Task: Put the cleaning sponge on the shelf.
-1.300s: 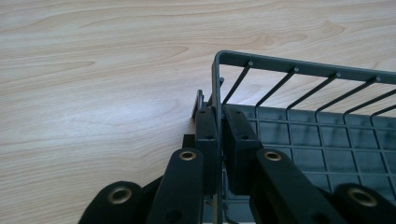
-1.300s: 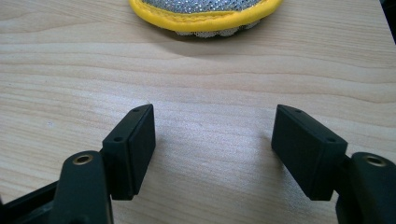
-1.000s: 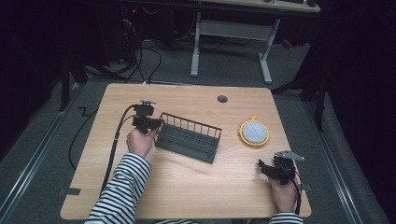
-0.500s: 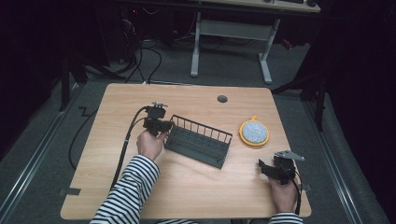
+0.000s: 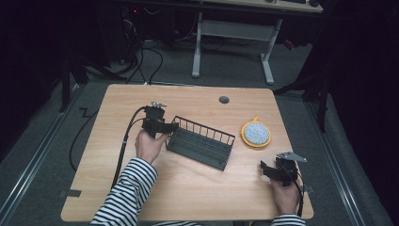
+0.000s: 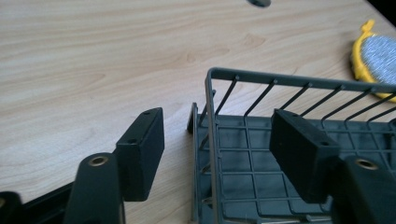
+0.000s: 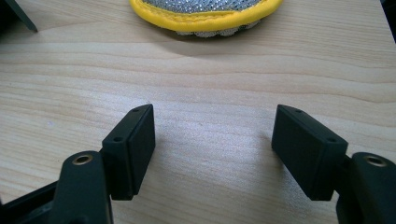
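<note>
A dark grey wire basket (image 5: 207, 126) lies empty in the middle of the wooden table. My left gripper (image 5: 168, 127) is at the basket's left end. In the left gripper view its jaws (image 6: 217, 116) straddle the end wall of the basket (image 6: 289, 81), one pad outside and one inside, neither pressing on the wire. These jaws have just been opening. My right gripper (image 5: 264, 168) rests open near the front right of the table, nothing between its jaws (image 7: 212, 112). A round silver scrubber with a yellow rim (image 5: 256, 133) lies to the right of the basket.
The scrubber (image 7: 205, 9) lies just beyond the right gripper and also sits past the basket's far end (image 6: 378, 53). A cable hole (image 5: 224, 100) sits near the table's back edge. A black cable trails off the left side. Bare wood (image 5: 188, 188) lies in front of the basket.
The left hand and the basket have shifted a little to the right, toward the scrubber. The right hand has kept still.
</note>
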A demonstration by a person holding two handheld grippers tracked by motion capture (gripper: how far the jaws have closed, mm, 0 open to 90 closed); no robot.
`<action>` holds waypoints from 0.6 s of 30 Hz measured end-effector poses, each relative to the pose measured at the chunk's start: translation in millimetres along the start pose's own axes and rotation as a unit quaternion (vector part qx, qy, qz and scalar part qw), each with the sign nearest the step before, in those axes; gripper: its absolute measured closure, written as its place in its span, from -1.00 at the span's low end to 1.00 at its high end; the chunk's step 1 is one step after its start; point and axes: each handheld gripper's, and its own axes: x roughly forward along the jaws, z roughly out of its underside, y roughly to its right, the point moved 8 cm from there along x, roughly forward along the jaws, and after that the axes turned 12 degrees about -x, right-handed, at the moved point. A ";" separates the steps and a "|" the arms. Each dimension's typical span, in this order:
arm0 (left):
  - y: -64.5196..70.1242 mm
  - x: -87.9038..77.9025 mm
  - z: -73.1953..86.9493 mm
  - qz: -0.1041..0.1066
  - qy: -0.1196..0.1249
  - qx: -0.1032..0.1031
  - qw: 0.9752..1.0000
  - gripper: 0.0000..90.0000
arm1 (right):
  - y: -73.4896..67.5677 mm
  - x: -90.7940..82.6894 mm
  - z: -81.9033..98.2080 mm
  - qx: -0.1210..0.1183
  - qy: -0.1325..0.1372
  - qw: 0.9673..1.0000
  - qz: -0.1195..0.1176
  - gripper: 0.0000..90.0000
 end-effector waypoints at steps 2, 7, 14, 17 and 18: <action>-4.0 -7.6 -1.6 -0.001 0.011 0.004 1.000 -0.24 | 0.0 0.0 0.0 0.000 0.000 1.000 0.000 -0.32; -13.2 -25.6 -3.2 0.009 0.030 0.000 1.000 -0.25 | 0.0 0.1 0.0 0.000 0.000 1.000 0.000 -0.32; -38.3 -53.3 15.7 -0.009 0.056 0.022 0.998 -0.21 | 0.0 0.4 -0.3 0.000 0.002 1.000 0.000 -0.32; -49.0 -59.7 24.4 -0.004 0.063 0.012 0.998 -0.20 | -0.1 0.4 -0.3 0.000 0.002 1.000 0.001 -0.32; -49.0 -59.7 24.4 -0.004 0.063 0.012 0.998 -0.21 | 0.0 0.4 -0.4 -0.001 0.002 1.000 0.001 -0.32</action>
